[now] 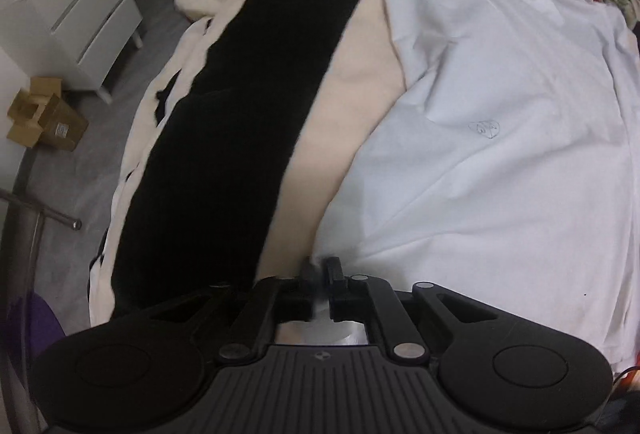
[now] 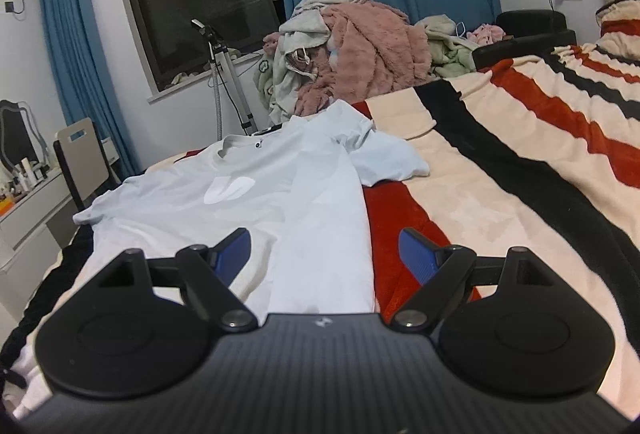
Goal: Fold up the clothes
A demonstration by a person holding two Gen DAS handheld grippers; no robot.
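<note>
One T-shirt (image 1: 500, 154) hem corner vanishes between left gripper (image 1: 320, 270) fingers.

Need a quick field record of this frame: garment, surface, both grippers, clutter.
garment: pale blue T-shirt, spread flat, one sleeve crumpled at the far side
surface: striped blanket in cream, black and red on a bed
left gripper: fingers nearly together, pinching the T-shirt's edge
right gripper: open, blue fingers apart above the shirt's hem, holding nothing
clutter: pile of clothes beyond the shirt
floor: cardboard box beside white drawers
</note>
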